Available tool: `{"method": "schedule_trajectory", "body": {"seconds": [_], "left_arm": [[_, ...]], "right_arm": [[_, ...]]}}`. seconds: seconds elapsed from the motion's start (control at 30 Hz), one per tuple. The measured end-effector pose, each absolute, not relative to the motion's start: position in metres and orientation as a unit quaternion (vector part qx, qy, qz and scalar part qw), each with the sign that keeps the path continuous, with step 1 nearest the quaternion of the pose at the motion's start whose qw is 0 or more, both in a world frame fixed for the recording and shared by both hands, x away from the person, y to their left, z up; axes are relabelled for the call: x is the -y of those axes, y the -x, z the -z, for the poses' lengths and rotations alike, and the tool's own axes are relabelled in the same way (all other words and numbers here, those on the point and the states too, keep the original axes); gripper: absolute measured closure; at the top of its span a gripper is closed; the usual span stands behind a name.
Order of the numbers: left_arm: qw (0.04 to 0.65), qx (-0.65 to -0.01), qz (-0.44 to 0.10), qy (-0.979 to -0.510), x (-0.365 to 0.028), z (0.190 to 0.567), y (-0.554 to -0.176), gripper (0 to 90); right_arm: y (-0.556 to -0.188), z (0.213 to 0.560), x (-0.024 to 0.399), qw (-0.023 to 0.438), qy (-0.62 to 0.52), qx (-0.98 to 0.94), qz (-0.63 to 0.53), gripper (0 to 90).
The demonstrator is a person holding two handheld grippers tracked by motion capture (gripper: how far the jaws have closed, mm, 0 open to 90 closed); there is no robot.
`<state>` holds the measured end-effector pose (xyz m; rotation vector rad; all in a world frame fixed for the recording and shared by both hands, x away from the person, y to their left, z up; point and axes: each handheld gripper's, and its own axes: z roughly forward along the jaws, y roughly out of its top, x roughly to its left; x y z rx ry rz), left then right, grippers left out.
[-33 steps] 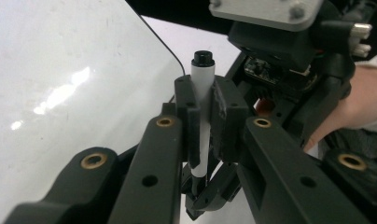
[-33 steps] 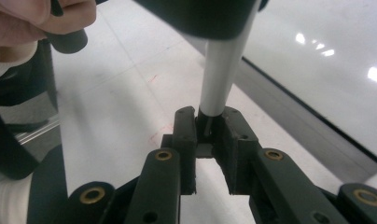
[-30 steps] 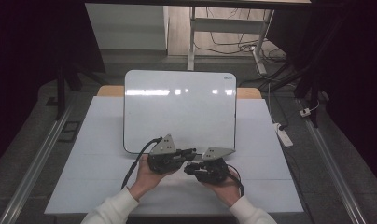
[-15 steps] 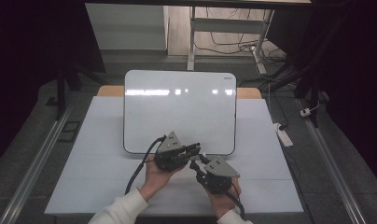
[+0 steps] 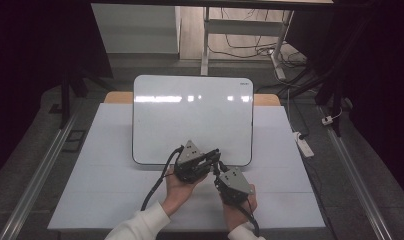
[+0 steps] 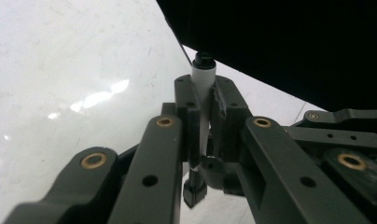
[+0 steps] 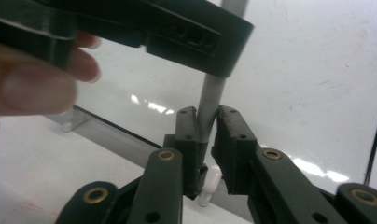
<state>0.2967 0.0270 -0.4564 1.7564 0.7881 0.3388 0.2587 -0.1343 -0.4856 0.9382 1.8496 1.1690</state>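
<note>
Item: marker pen (image 6: 203,100), white-barrelled, dark at both ends. It is being clamped between the closed jaws of the left gripper (image 5: 214,159), its long axis running from about 6 o'clock to 12 o'clock in the left gripper view, the upper dark end pointing away.

Right gripper (image 5: 218,175): its jaws have just been closing around a grey shaft (image 7: 209,107), which is standing between them, leaning toward 1 o'clock; contact on the right-hand jaw is hard to make out.

Hands: the left hand (image 5: 177,187) is cupping its gripper from below; the right hand (image 5: 237,210) is partly cut off at 6 o'clock.

Whiteboard (image 5: 190,117): lying beyond both grippers at 12 o'clock on the table (image 5: 100,175).
</note>
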Motion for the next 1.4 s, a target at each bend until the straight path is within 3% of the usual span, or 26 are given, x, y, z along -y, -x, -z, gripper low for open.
{"method": "schedule_trajectory", "body": {"seconds": [0.23, 0.37, 0.57, 1.0, 1.4], "left_arm": [[0.571, -0.331, -0.135, -0.739, -0.026, 0.458, -0.297, 79.4], [0.583, -0.321, -0.133, -0.735, -0.035, 0.452, -0.293, 60.4], [0.566, -0.303, -0.152, -0.751, -0.08, 0.443, -0.279, 48.2], [0.487, -0.349, -0.145, -0.788, -0.188, 0.473, -0.235, 34.2], [0.47, -0.397, -0.142, -0.776, -0.231, 0.493, -0.223, 31.6]], "right_arm": [[-0.265, 0.484, 0.143, 0.372, -0.364, -0.722, -0.456, 81.1], [-0.266, 0.479, 0.148, 0.364, -0.36, -0.719, -0.47, 81.2], [-0.28, 0.452, 0.17, 0.358, -0.37, -0.704, -0.489, 81.2], [-0.362, 0.372, 0.209, 0.287, -0.433, -0.703, -0.485, 81.1], [-0.415, 0.344, 0.207, 0.251, -0.451, -0.736, -0.438, 81.1]]}}
